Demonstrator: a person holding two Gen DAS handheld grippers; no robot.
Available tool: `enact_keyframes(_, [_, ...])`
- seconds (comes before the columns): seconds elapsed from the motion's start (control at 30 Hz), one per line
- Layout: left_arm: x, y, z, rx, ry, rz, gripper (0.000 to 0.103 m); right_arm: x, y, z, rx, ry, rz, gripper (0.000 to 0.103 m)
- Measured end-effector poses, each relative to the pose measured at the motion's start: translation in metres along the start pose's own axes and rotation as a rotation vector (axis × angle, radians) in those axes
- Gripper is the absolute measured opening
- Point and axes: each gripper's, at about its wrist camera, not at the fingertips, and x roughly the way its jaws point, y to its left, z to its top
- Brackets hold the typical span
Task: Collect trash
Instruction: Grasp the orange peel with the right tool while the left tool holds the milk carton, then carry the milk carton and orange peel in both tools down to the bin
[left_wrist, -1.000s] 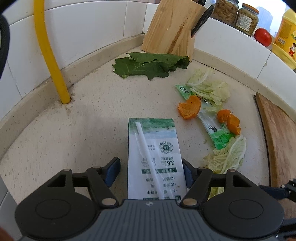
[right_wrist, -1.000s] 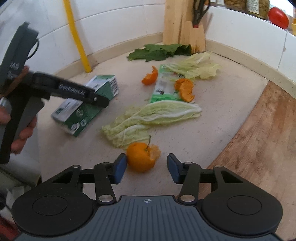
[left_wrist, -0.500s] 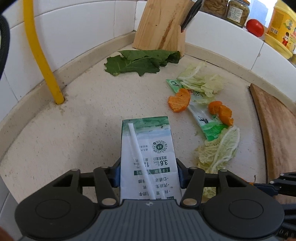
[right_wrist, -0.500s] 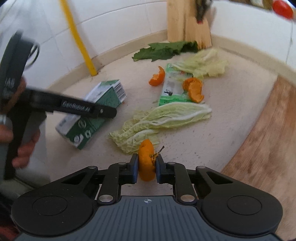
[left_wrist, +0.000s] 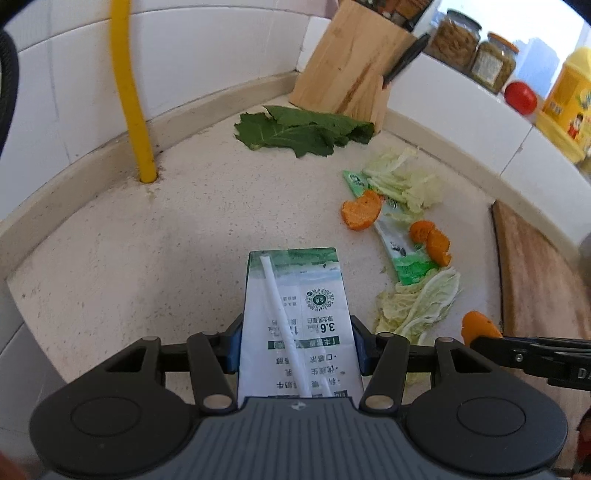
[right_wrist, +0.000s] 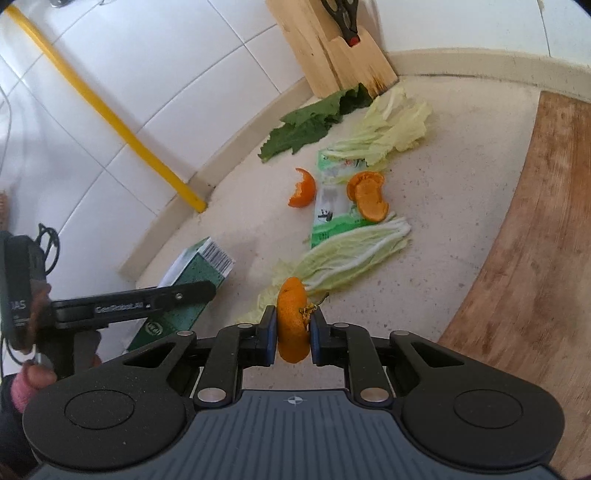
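left gripper (left_wrist: 295, 345) clamps carton (left_wrist: 295, 306) (right gripper (right_wrist: 293, 328) pinches peel (right_wrist: 291, 319)).

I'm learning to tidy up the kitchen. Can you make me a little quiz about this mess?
1. True or false: the left tongs are shut on the milk carton.
2. What do the right tongs hold? A) orange peel B) cabbage leaf C) green wrapper
3. Fill in: the dark green leaf lies in front of the wooden ____ block.

Key: 1 true; 2 A, the orange peel; 3 knife.
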Motion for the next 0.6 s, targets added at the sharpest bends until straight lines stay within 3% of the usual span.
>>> enact_keyframes(0.27, [-0.03,0.014,-0.005,-0.021,-0.063,-0.027,0.052,-0.003,0.02,0.002,0.005,-0.012,0.045,0.023])
enact_keyframes(0.6, [-0.08,0.061,-0.031,-0.095,-0.112,-0.001,0.052,0.017,0.084,-0.009,-0.08,0.038,0.136,0.023])
